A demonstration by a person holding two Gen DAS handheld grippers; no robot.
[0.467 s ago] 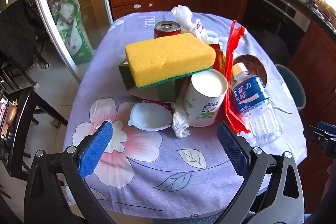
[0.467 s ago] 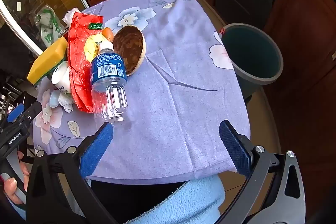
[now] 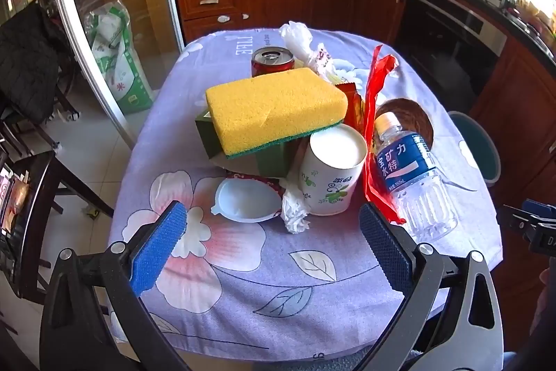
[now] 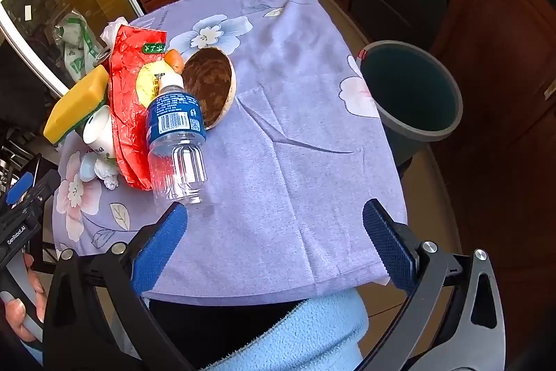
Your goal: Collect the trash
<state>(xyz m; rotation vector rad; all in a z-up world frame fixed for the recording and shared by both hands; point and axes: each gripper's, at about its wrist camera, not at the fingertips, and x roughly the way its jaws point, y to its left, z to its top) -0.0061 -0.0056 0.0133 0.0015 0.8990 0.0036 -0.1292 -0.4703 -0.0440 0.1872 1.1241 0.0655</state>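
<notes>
So you are at the start of the pick: both tools hover over the lilac flowered tablecloth [image 4: 312, 162] with nothing taken yet. Your left gripper [image 3: 274, 244] stands released, jaws spread wide and empty, aimed at the pile: a yellow sponge with a green scouring face [image 3: 274, 108] lying on a green carton [image 3: 267, 159], a white paper cup on its side [image 3: 332, 172], a crumpled white tissue [image 3: 293, 212], a white plastic lid [image 3: 246, 200], a red soda can [image 3: 272, 61] and a red foil wrapper [image 3: 373, 134]. Your right gripper [image 4: 274, 242] is equally released and empty, its left pad just beside the base of the clear plastic water bottle with a blue label [image 4: 177, 141]. The grey round bin [image 4: 413, 99] waits on the floor beyond the table's right edge. Next, I judge, you close on 1 item, likely the bottle, and carry it to that bin.
</notes>
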